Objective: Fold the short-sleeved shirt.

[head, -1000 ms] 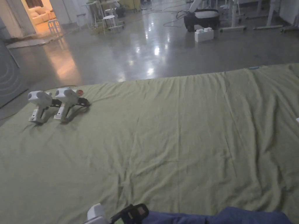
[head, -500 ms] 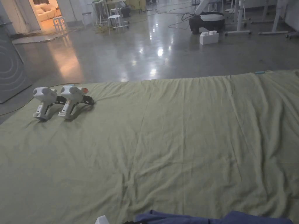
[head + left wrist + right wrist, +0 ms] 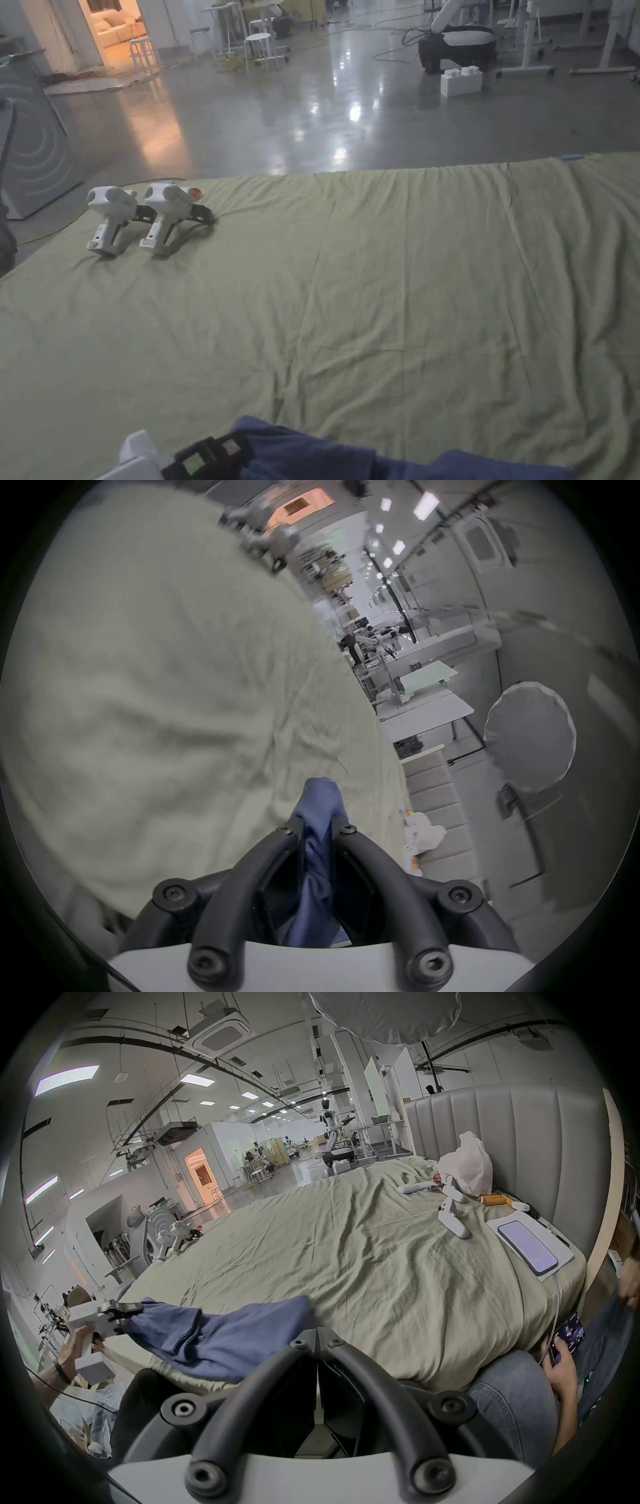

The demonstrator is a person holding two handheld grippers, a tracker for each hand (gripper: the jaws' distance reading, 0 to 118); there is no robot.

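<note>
A dark blue shirt (image 3: 300,453) is stretched along the near edge of the bed, over the green sheet (image 3: 387,294). My left gripper (image 3: 237,447) is at the bottom left of the head view, shut on one end of the shirt. In the left gripper view the blue cloth (image 3: 320,798) is bunched between the jaws of the left gripper (image 3: 318,826). The right gripper view shows the shirt (image 3: 221,1335) running from the left gripper (image 3: 128,1309) to the tips of my right gripper (image 3: 317,1333), whose jaws are pressed together on its other end.
Two spare white grippers (image 3: 150,215) lie at the bed's far left. By the padded headboard (image 3: 519,1130) are a phone on paper (image 3: 526,1248), a white device (image 3: 450,1213) and a plastic bag (image 3: 467,1168). A person (image 3: 512,1400) sits by the bed's near right corner.
The head camera has swung, shifting the whole picture right. The left gripper is back at the bottom edge, further left than a second ago, and the blue cloth reaches further onto the sheet.
</note>
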